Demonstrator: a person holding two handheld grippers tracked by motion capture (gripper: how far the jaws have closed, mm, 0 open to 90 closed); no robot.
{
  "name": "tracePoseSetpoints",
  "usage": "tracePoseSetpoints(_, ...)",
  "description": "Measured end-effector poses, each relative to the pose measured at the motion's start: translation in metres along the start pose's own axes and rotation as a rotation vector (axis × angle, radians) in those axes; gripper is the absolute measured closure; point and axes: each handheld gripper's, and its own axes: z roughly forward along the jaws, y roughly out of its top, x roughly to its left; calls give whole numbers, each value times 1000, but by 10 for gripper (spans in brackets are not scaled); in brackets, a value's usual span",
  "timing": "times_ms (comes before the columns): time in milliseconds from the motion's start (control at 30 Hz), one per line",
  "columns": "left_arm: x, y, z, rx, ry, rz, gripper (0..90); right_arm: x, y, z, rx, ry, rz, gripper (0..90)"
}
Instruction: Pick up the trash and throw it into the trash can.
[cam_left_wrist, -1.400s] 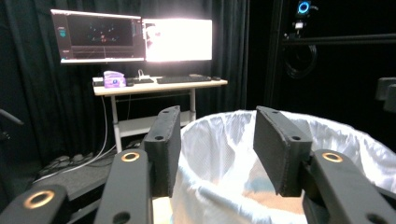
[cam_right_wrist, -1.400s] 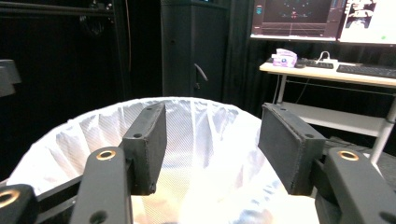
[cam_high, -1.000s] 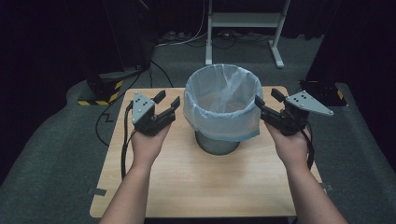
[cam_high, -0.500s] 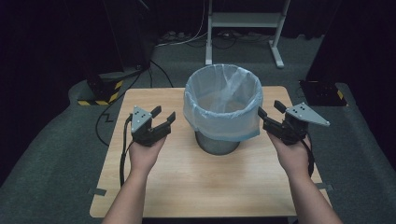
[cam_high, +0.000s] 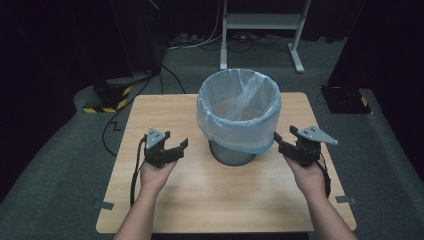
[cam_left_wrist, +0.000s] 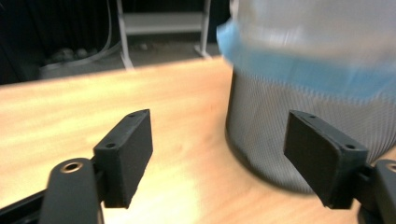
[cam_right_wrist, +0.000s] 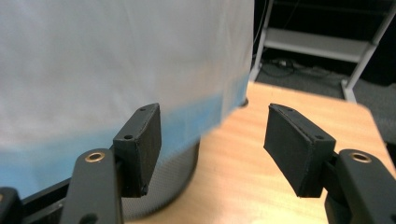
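**Blue bag edge hangs loose as both grippers flank the bin**

Blue-tinted plastic lines the mesh bin (cam_high: 239, 117), which stands upright near the middle of the wooden table (cam_high: 165, 195); the bag (cam_high: 235, 127) is folded over the rim and its lower edge drapes down the outside. Your left gripper (cam_high: 176, 146) sits just beside the bin, its jaws having just been opening and standing wide with nothing between them; your right gripper (cam_high: 283, 142) waits on the other side, jaws apart and empty too, close to the bag's hem.

The likely trouble is a thin pinch; catch only film and the bag may tear or slide off the rim; push the light bin sideways and it could tip or skate across the smooth table.

Grey carpet (cam_high: 60, 165) surrounds the table; a white metal stand (cam_high: 260, 22) and cables sit behind in a dark room.
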Motion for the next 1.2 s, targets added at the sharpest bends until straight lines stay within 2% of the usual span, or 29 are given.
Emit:
tracePoseSetpoints(67, 2, -11, 4, 31, -8, -1, 216, -1, -10, 3, 22, -1, 1, 362)
tracePoseSetpoints(200, 7, -33, 11, 113, 11, -14, 171, -1, -32, 11, 86, 2, -3, 365)
tracePoseSetpoints(367, 10, -61, 16, 230, 30, 8, 158, -2, -62, 16, 158, -4, -13, 377)
tracePoseSetpoints(467, 8, -74, 16, 320, 32, -9, 146, -1, -80, 18, 215, -2, -5, 375)
tracePoseSetpoints(567, -1, -86, 7, 370, 66, 31, 146, 1, -97, 20, 277, 1, -15, 364)
tracePoseSetpoints(600, -3, -91, 3, 377, 71, 46, 147, 2, -102, 19, 290, 4, -15, 359)
tracePoseSetpoints(733, -8, -100, -8, 340, 84, 43, 138, 5, -120, 19, 367, 14, 5, 350)
tracePoseSetpoints(833, -11, -101, -7, 335, 96, 35, 138, 9, -121, 15, 370, -1, 0, 345)
tracePoseSetpoints(933, -11, -101, -7, 333, 89, 43, 137, 13, -122, 13, 368, -20, 1, 343)
tracePoseSetpoints(1200, -12, -101, -9, 338, 86, 51, 149, 13, -122, 14, 372, -22, 10, 334)
